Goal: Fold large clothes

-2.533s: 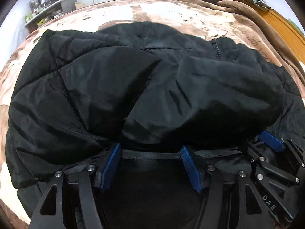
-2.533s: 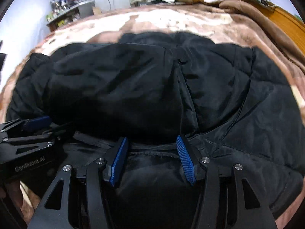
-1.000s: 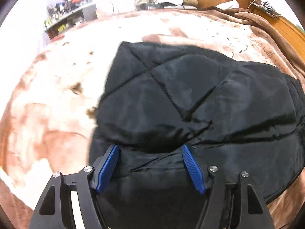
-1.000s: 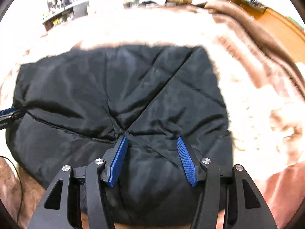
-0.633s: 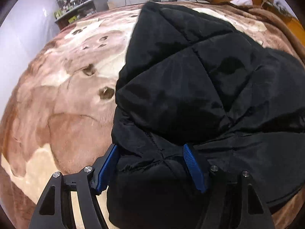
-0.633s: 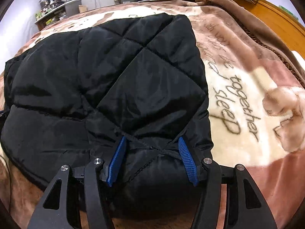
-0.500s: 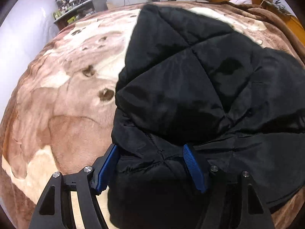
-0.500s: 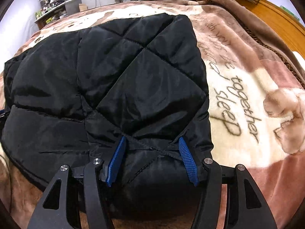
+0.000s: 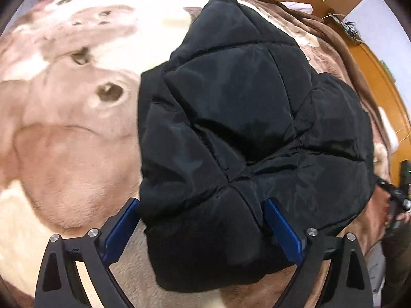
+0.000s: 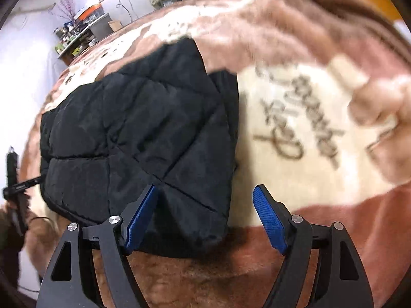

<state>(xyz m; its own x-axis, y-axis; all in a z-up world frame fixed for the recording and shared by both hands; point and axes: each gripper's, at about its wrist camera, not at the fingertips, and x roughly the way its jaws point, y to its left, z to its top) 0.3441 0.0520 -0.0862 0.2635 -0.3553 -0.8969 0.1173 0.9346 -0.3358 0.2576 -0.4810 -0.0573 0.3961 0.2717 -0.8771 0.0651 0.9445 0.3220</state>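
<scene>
step: releasing fold | left gripper (image 9: pixel 203 227) opening, jacket (image 9: pixel 244 118) corner between jaws, unpinched | right gripper (image 10: pixel 203 218) opening, hem slipping free | why: leaving bundle settling on blanket (image 10: pixel 321 118)

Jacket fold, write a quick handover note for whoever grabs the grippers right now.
Left gripper: jaws opening, the jacket near edge lies between the pads, no longer pinched.
Right gripper: jaws opening, the jacket corner sits by its left pad, right pad clear over the blanket.
Jacket: lies on the blanket as a compact quilted bundle, folded over itself.
Done: the fold looks laid down, and both grips are letting go.
Left: back both grippers off, check that the bundle holds its shape, and probably tidy any puffed edge or add a final fold if it should be smaller.
</scene>
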